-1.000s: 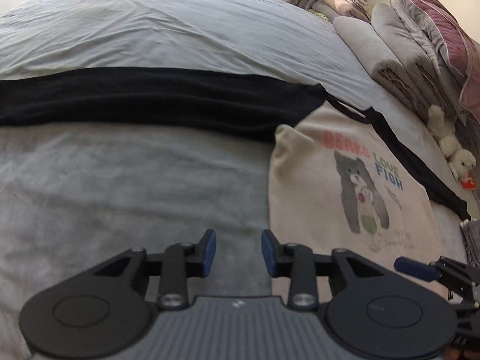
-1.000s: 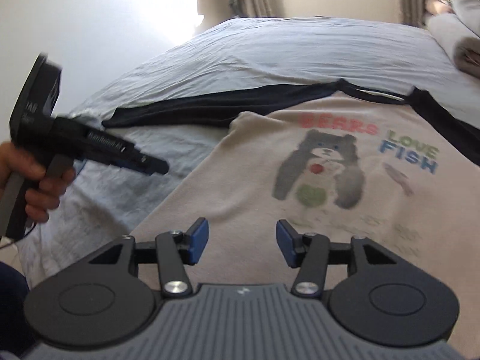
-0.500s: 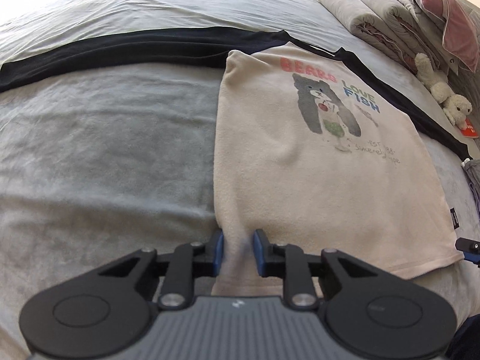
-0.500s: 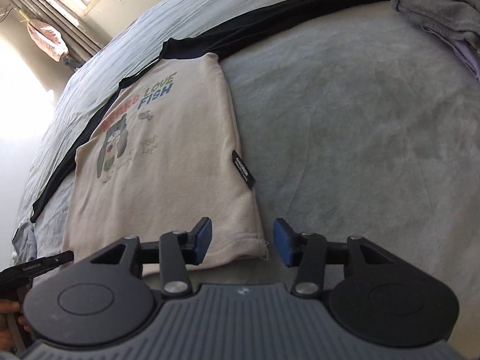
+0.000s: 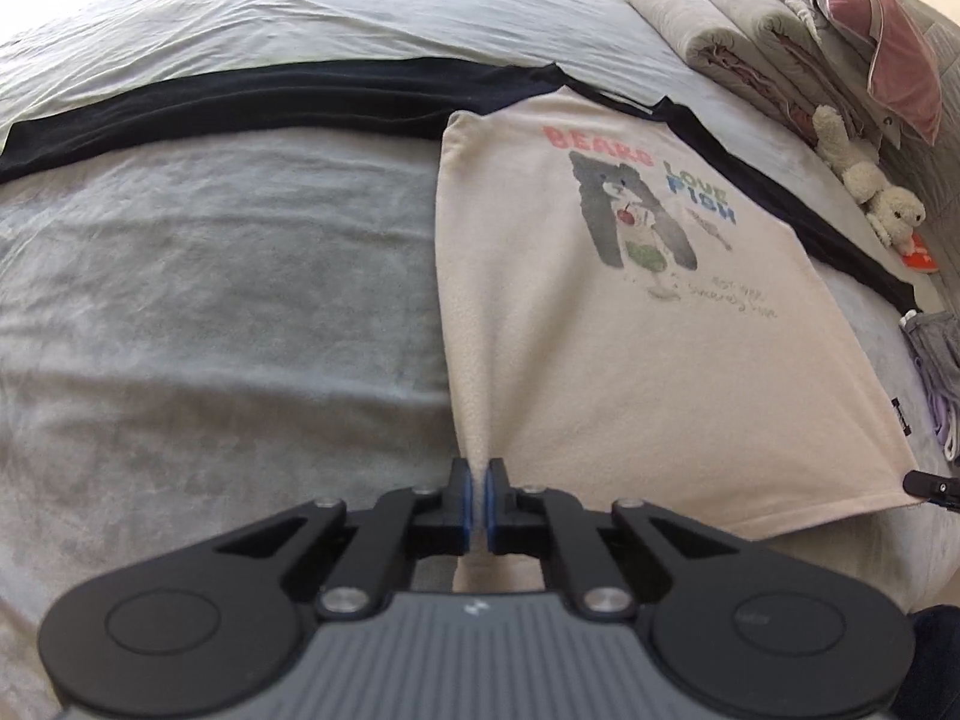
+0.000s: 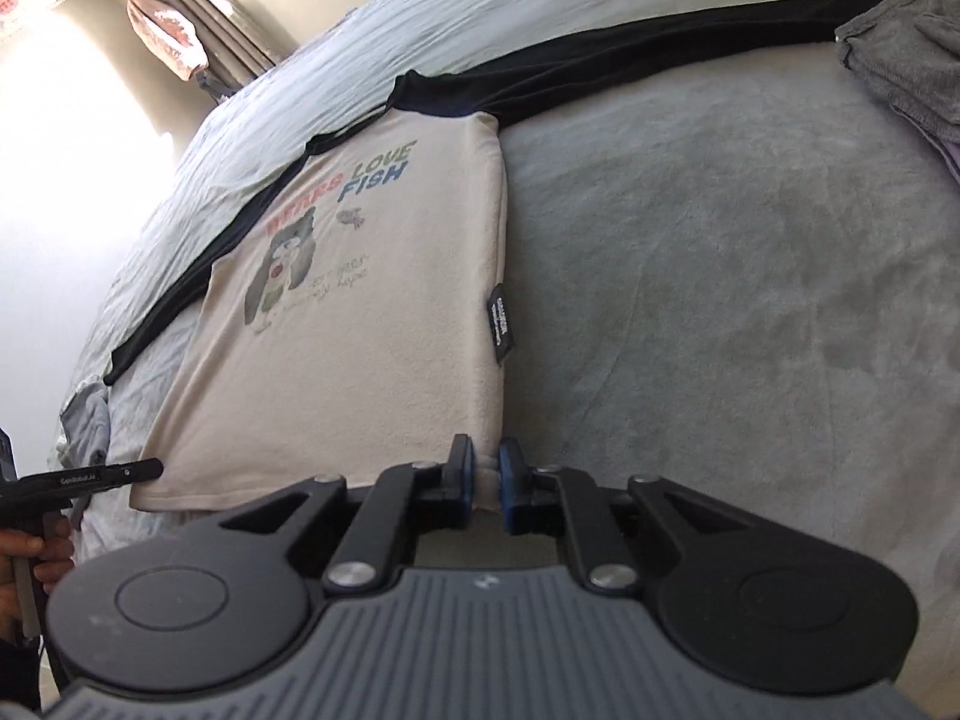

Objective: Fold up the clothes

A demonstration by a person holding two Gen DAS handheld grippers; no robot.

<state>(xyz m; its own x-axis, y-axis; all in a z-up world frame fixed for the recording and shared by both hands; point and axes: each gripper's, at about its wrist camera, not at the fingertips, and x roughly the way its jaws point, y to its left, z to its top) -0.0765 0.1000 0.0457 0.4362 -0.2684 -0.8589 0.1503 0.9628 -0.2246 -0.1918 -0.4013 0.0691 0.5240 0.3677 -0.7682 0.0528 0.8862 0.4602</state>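
- Both claws now pinch the shirt's (image 5: 630,372) bottom hem. The left claw (image 5: 478,501) is squeezed almost tight on the corner at 6 o'clock in its view. The right claw (image 6: 485,489) grips the other corner, with a small gap full of cloth.
- A second ago both claws were wide open and held nothing. Half a second ago they were closing in on the hem. Now they have it.
- I think the hem is ready to be lifted and carried up toward the neck, at 12 o'clock.
- The shirt lies flat on the bed (image 5: 210,300), bear picture up. Its black sleeves (image 5: 240,96) stretch out to both sides.
- They are not tucked in, so they may stick out of the fold.
- Folded blankets (image 5: 720,18) and a toy (image 5: 864,186) sit at 2 o'clock in the left view, well away.
- Grey clothes (image 6: 900,60) lie at 2 o'clock in the right view, near a sleeve end.
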